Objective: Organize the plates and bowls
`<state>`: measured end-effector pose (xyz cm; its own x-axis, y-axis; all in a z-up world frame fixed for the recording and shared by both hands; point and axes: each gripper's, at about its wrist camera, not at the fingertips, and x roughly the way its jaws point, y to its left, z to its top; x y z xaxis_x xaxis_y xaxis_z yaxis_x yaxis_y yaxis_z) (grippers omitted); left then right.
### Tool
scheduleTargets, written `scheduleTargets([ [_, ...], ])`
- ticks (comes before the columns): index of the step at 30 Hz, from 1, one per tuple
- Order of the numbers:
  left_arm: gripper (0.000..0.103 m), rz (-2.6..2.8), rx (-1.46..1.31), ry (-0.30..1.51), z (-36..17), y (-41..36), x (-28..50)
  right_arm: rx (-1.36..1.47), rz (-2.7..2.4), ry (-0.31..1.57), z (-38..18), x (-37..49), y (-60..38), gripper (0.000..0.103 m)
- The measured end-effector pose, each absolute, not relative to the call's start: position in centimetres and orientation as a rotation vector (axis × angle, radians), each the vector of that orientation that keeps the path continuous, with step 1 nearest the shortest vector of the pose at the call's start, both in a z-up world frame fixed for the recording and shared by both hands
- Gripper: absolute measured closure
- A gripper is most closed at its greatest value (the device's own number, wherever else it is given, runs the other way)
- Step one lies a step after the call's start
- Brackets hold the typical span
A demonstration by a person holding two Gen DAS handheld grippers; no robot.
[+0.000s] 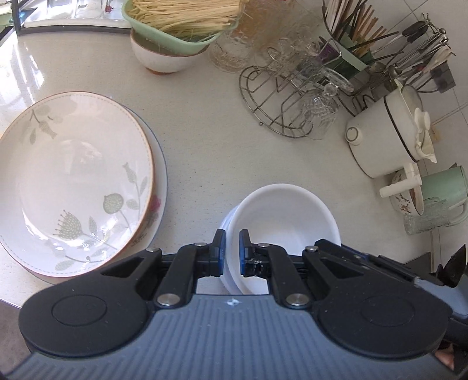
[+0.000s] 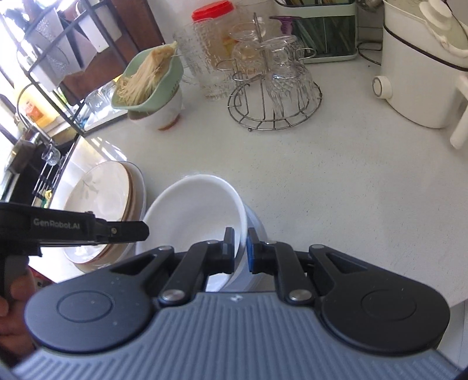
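Several white bowls sit nested on the pale counter, the top one tilted. My left gripper is shut on the stack's left rim. It also shows in the right wrist view, where the left gripper reaches the bowl's left edge. My right gripper is shut on the top bowl's near right rim, with its pads on either side of the wall. A stack of floral plates lies just left of the bowls.
At the back stand a wire rack of glasses, a green colander of noodles on a bowl, a utensil holder and a white pot. Mugs crowd the right.
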<state>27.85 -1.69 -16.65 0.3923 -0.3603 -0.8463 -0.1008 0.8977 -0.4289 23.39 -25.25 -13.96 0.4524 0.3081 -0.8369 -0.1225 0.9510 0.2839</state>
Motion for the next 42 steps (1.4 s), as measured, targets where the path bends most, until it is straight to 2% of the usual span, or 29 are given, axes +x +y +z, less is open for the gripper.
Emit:
scheduleTargets([
  [3, 0.094, -0.178, -0.473, 1.177, -16.8, -1.4, 27.9, 0.189, 0.277, 1.071, -13.8, 23.5, -25.4, 0.066],
  [5, 0.087, -0.171, -0.469, 1.18, -16.9, -1.3, 27.8, 0.207, 0.28, 1.064, -13.7, 23.5, -25.6, 0.064],
  [7, 0.07, -0.165, -0.48, 1.179, -17.0, -1.2, 27.7, 0.218, 0.272, 1.06, -13.7, 23.6, -25.9, 0.064],
  [14, 0.068, -0.184, -0.55, 1.189, -18.0, -0.7, 27.1, 0.321, 0.231, 1.134, -16.2, 24.3, -27.4, 0.063],
  [22, 0.068, -0.18, -0.572, 1.237, -19.7, -1.4, 27.0, 0.447, 0.23, 1.227, -20.0, 24.2, -27.8, 0.065],
  [26, 0.068, -0.196, -0.574, 1.246, -20.2, -2.1, 27.0, 0.467, 0.219, 1.233, -20.6, 23.7, -27.9, 0.073],
  [28, 0.068, -0.19, -0.569, 1.253, -20.4, -2.3, 27.1, 0.464, 0.21, 1.229, -20.5, 23.6, -27.9, 0.081],
  [33, 0.068, -0.177, -0.557, 1.265, -21.0, -3.2, 27.4, 0.433, 0.194, 1.22, -20.3, 23.9, -28.1, 0.089],
  [42, 0.067, -0.214, -0.516, 1.309, -22.1, -6.4, 27.7, 0.344, 0.139, 1.227, -19.5, 23.2, -29.6, 0.091],
])
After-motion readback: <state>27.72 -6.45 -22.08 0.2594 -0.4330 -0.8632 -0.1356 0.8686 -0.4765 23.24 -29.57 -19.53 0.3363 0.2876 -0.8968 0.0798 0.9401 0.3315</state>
